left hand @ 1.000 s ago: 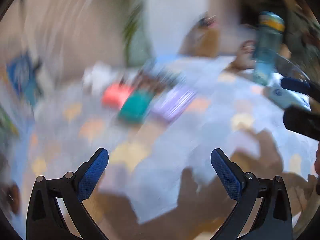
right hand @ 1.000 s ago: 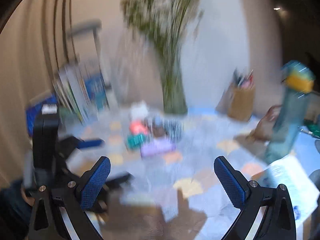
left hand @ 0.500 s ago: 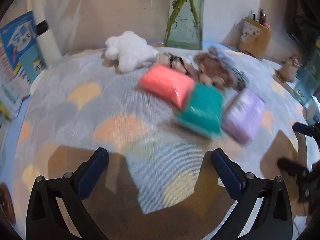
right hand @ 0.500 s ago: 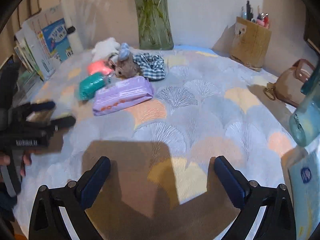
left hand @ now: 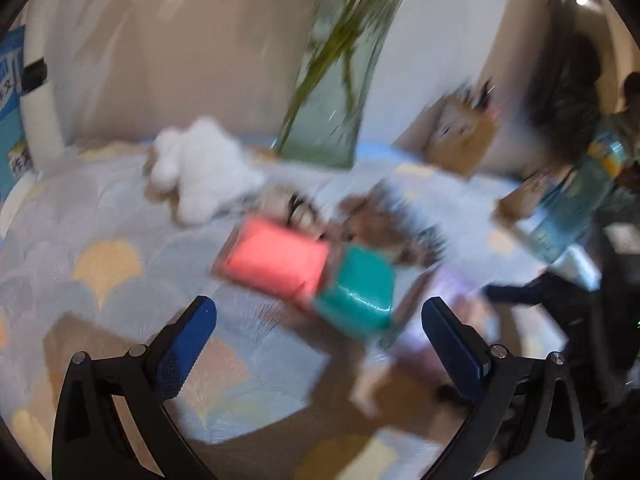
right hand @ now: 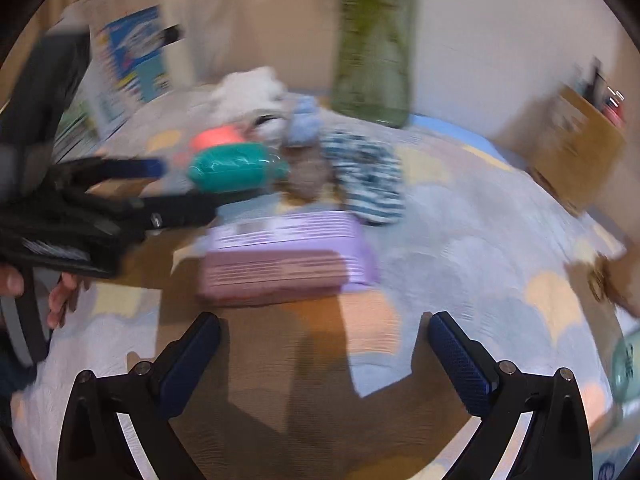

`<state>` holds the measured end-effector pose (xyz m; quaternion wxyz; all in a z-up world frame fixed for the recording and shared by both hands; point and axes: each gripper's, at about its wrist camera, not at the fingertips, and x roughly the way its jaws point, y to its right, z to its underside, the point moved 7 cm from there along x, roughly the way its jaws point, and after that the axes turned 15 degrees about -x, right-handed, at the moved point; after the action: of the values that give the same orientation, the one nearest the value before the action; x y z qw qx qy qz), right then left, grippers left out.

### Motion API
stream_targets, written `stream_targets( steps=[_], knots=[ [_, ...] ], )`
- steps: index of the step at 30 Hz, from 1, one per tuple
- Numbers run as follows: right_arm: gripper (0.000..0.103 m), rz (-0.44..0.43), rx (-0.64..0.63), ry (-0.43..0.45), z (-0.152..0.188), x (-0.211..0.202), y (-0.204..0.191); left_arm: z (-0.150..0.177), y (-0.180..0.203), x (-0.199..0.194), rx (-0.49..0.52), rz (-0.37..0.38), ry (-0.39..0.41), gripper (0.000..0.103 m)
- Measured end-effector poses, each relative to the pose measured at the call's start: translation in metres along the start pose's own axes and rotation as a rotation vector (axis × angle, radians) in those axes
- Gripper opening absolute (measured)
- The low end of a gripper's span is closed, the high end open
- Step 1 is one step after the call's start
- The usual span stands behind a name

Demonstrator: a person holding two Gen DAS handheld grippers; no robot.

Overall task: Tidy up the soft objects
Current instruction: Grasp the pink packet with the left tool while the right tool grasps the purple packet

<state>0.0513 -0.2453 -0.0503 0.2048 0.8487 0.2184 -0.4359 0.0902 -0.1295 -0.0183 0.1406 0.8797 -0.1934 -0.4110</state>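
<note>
Both views are motion-blurred. On the patterned cloth lie a coral pack (left hand: pixel 276 262), a teal pack (left hand: pixel 356 292), a purple pack (right hand: pixel 288 256), a white plush (left hand: pixel 200 168), a brown plush (right hand: pixel 308 168) and a checked fabric piece (right hand: pixel 368 176). My left gripper (left hand: pixel 318 340) is open and empty, just short of the teal pack; it also shows in the right wrist view (right hand: pixel 156 188), beside the teal pack (right hand: pixel 236 166). My right gripper (right hand: pixel 320 354) is open and empty, just short of the purple pack.
A glass vase (left hand: pixel 332 120) with green stems stands at the back. A cardboard pen holder (right hand: pixel 580 148) stands at the back right, a blue bottle (left hand: pixel 576 204) at the right, and books (right hand: pixel 132 60) at the left.
Both grippers have moved in toward the packs, which now appear larger and closer. The left gripper now reaches to the teal pack. Both stay open.
</note>
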Motion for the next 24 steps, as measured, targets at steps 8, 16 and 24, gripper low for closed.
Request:
stream_targets(
  steps=[8, 16, 24],
  knots=[
    [0.103, -0.009, 0.045, 0.005, -0.025, 0.022, -0.003, -0.041, -0.038, 0.034, -0.136, -0.073, -0.052, 0.102],
    [0.103, 0.004, 0.055, 0.001, -0.027, 0.028, -0.003, -0.035, -0.035, 0.054, -0.057, -0.263, -0.057, 0.103],
    [0.075, -0.008, 0.239, 0.175, -0.019, -0.004, 0.024, -0.032, -0.034, 0.028, -0.135, -0.144, -0.014, 0.045]
  ],
)
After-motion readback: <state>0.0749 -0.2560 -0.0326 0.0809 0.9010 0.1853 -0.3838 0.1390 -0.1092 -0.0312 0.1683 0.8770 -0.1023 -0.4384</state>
